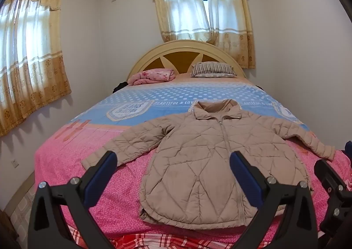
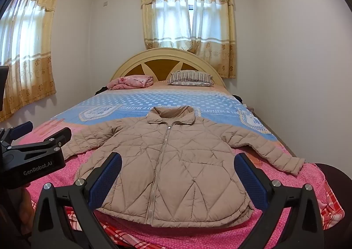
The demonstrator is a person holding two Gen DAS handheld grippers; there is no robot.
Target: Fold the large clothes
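The jacket (image 2: 167, 167) lies flat on the bed (image 2: 66, 169), near its foot, collar toward the headboard (image 2: 162, 55) (sleeves spread to either side). A pillow (image 2: 190, 77) and a blanket (image 2: 131, 81) to its left sit at the headboard, well behind the jacket.

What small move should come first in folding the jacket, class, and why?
Probably lower the left gripper to the near sleeve: the jacket lies flat, zipped, sleeves spread on the bed, and both grippers, the right gripper too, stand open and empty above it.
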